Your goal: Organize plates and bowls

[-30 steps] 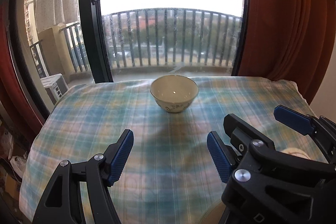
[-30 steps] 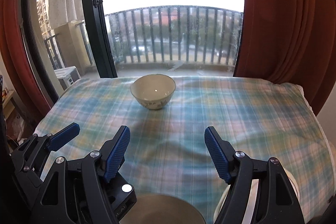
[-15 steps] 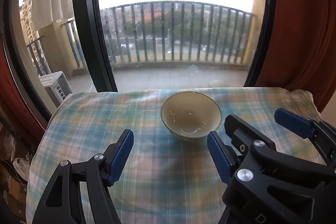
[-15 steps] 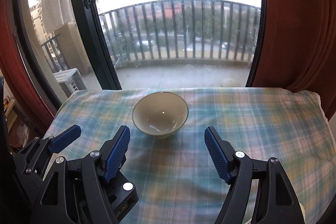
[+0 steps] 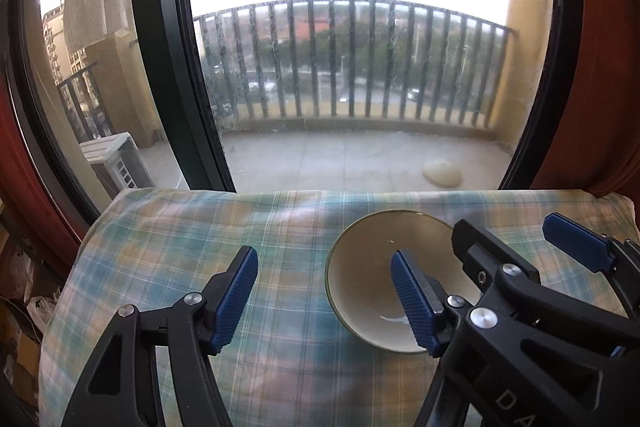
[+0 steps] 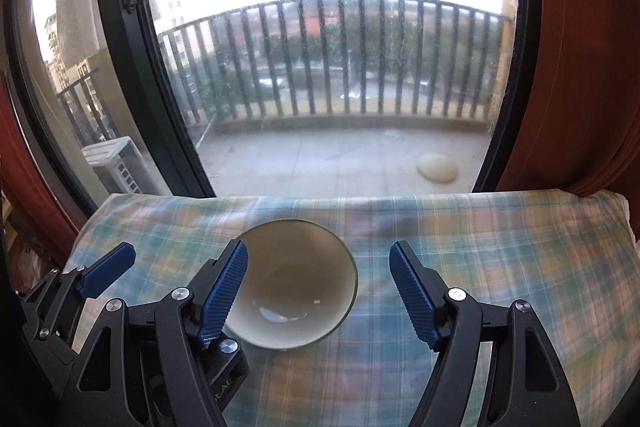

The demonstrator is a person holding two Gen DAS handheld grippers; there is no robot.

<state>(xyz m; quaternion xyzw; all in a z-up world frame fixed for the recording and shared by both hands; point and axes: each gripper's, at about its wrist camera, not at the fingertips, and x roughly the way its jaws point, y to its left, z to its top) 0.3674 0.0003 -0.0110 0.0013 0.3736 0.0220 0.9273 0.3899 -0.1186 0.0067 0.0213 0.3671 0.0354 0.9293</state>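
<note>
Both grippers over the plaid tablecloth (image 6: 500,259) before the balcony window (image 6: 320,67). Right gripper (image 6: 318,291) spread wide, nothing pressed, bowl (image 6: 296,279) partly between its pads, near the cloth's far edge. Left gripper (image 5: 324,297) closing with only cloth between its pads, right pad (image 5: 414,301) over the bowl's hollow. Glazed ceramic by the look: probably stiff, slippery, breakable, moderately heavy. Best taken at the rim, one pad inside, one outside.

Bowl (image 5: 360,279): right part hidden behind gripper fingers in left wrist view. Right wrist view: motion-blurred plaid tablecloth (image 6: 500,267); bowl's left rim hidden behind blue pad (image 6: 224,291).
</note>
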